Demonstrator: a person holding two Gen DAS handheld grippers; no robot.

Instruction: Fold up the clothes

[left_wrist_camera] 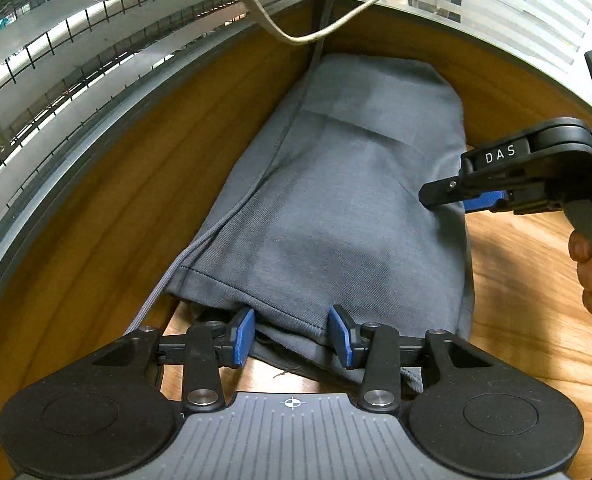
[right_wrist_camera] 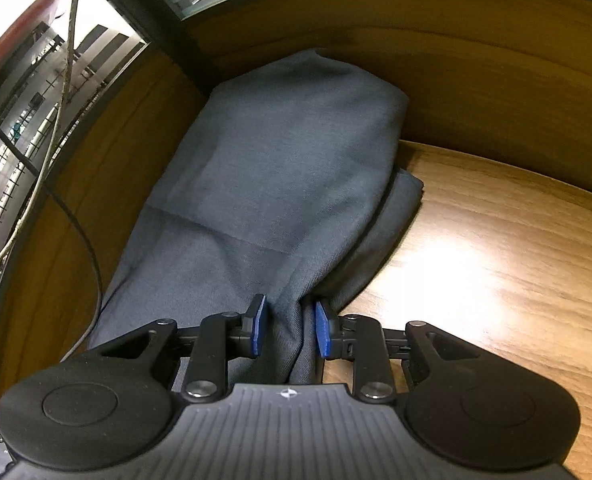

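A grey garment (left_wrist_camera: 336,200), folded lengthwise, lies on the wooden table (left_wrist_camera: 536,300) and runs away from me toward the far corner. My left gripper (left_wrist_camera: 291,334) is open, its blue pads (left_wrist_camera: 244,336) on either side of the near hem. My right gripper (right_wrist_camera: 289,326) has its blue pads (right_wrist_camera: 324,334) a little apart around a bunched fold at the garment's (right_wrist_camera: 279,168) right edge; they do not pinch it. It also shows in the left wrist view (left_wrist_camera: 476,196) at the garment's right side.
A wooden partition (right_wrist_camera: 476,80) walls the table at the back and left (left_wrist_camera: 115,168). Frosted striped glass (left_wrist_camera: 496,12) stands above it. Loose cables (right_wrist_camera: 55,128) hang at the left. Bare table (right_wrist_camera: 496,260) lies to the right of the garment.
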